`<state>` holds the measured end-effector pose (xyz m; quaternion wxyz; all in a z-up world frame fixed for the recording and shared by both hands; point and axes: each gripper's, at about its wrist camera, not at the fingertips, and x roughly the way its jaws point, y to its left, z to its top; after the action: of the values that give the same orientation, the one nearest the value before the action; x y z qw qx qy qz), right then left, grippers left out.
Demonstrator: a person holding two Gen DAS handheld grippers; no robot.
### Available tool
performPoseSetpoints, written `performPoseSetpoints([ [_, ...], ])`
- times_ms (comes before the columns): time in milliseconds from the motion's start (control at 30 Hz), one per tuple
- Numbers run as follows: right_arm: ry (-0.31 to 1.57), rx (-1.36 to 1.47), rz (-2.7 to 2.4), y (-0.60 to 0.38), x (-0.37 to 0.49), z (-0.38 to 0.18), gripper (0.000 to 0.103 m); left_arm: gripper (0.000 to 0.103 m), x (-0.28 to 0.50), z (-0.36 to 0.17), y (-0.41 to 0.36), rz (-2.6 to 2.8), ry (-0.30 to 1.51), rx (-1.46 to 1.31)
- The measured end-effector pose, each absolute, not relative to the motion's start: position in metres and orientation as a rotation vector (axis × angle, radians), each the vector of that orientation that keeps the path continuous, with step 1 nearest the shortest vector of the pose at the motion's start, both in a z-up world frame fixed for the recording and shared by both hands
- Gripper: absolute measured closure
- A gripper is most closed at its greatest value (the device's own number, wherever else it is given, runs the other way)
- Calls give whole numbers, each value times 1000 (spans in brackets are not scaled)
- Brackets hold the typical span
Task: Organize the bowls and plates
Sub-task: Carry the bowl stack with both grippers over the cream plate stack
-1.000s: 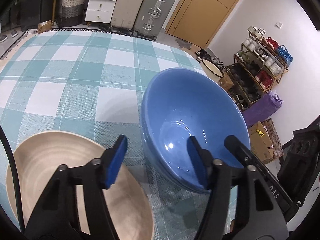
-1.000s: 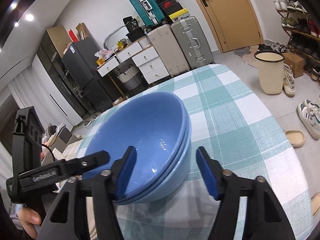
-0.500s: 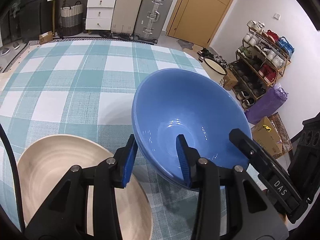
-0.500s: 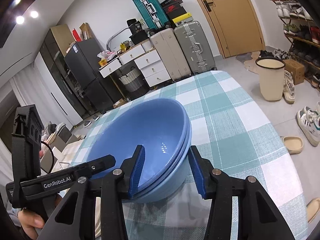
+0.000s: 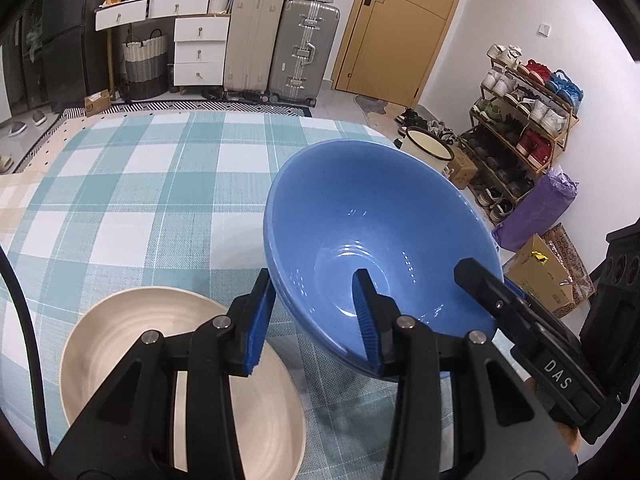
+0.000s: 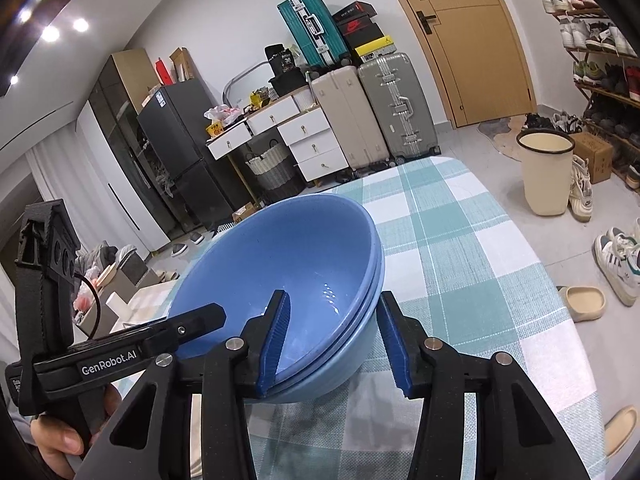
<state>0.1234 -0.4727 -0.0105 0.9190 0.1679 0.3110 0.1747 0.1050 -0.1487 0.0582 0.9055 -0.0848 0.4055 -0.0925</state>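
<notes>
At table centre: blue bowls [image 5: 380,248], two nested, tilted off the checked cloth [image 5: 140,200].
Left gripper [image 5: 316,320]: just closed, clamped on the rim at 6 o'clock.
Right gripper [image 6: 332,340]: just closed, pinching both rims.
Beige plate [image 5: 120,344]: at 8 o'clock, apart.
Advice: lift level, evenly, no twisting.

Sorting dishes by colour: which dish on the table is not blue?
The cream plate, lying flat on the checked tablecloth beside the left claw. The other dishes are stacked blue bowls, tilted up.
</notes>
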Motion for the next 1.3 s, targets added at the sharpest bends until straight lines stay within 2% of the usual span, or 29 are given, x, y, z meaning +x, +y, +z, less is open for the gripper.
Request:
performPoseSetpoints([
  [833, 595, 309, 406, -437, 80, 30, 56, 66, 29, 119, -123, -137, 763, -163],
  [1300, 618, 272, 466, -393, 60, 37, 56, 66, -13, 134, -75, -92, 751, -186],
])
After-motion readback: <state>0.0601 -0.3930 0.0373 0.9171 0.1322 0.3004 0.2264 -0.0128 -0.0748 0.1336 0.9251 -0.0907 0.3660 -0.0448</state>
